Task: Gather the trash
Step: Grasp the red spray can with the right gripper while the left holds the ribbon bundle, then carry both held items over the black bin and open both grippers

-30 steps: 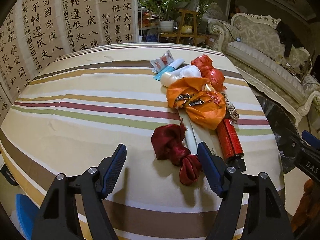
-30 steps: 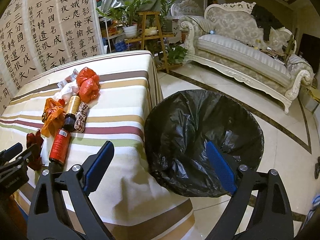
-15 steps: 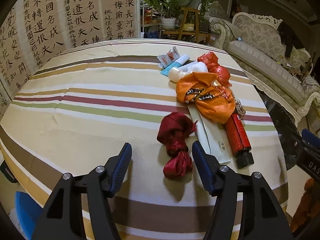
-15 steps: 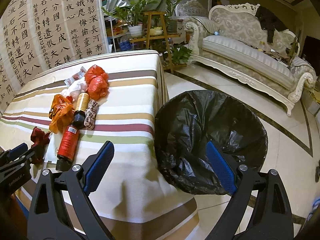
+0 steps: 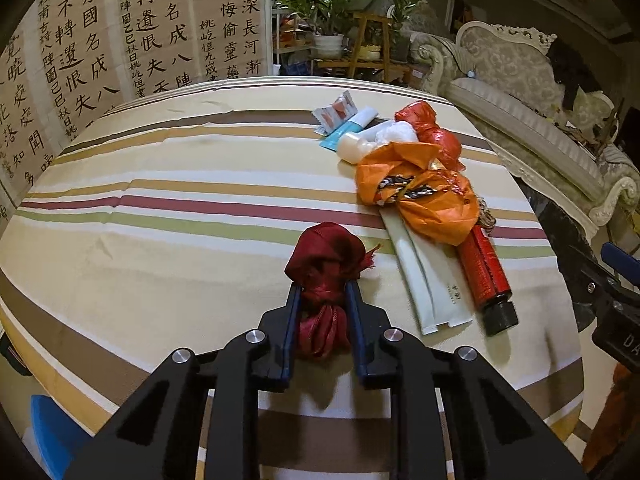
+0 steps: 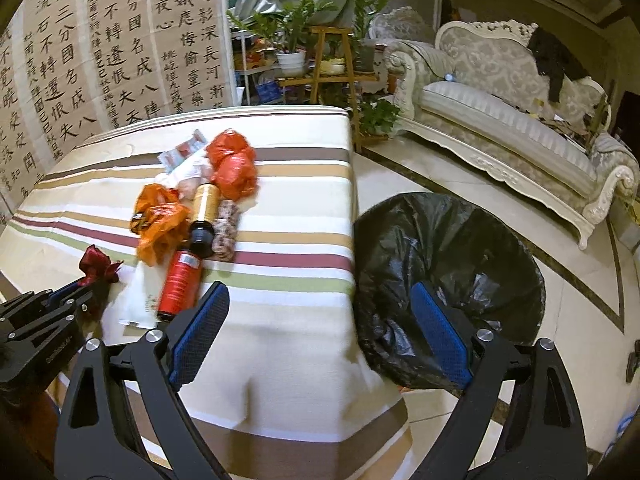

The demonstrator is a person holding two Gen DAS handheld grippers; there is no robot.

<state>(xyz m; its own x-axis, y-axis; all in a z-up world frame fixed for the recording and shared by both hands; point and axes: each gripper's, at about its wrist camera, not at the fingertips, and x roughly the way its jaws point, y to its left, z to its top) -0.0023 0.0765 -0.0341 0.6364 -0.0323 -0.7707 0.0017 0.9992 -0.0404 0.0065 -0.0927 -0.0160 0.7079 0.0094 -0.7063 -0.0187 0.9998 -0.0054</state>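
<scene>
A knotted dark red fabric bundle (image 5: 326,248) lies near the front of the striped table (image 5: 160,200). My left gripper (image 5: 323,290) is closing on its knotted middle, and both pads press the fabric. The right wrist view shows the same bundle (image 6: 96,264) in the left gripper (image 6: 90,286). My right gripper (image 6: 318,300) hovers over the table's corner beside the black-lined trash bin (image 6: 448,240). Its jaws stand wide and are closing slightly with nothing between them.
More trash lies in a row on the table: an orange bag (image 5: 424,196), a red canister (image 5: 486,272), a pale packet (image 5: 432,284), a red bag (image 5: 428,128), a white tube (image 5: 356,146), a brown bottle (image 6: 204,216). A sofa (image 6: 500,120) stands beyond the bin, a calligraphy screen (image 5: 120,40) behind the table.
The left gripper moved forward over the red bundle and its jaws closed onto it. The right gripper shifted toward the table, so the bin now sits further right in its view.
</scene>
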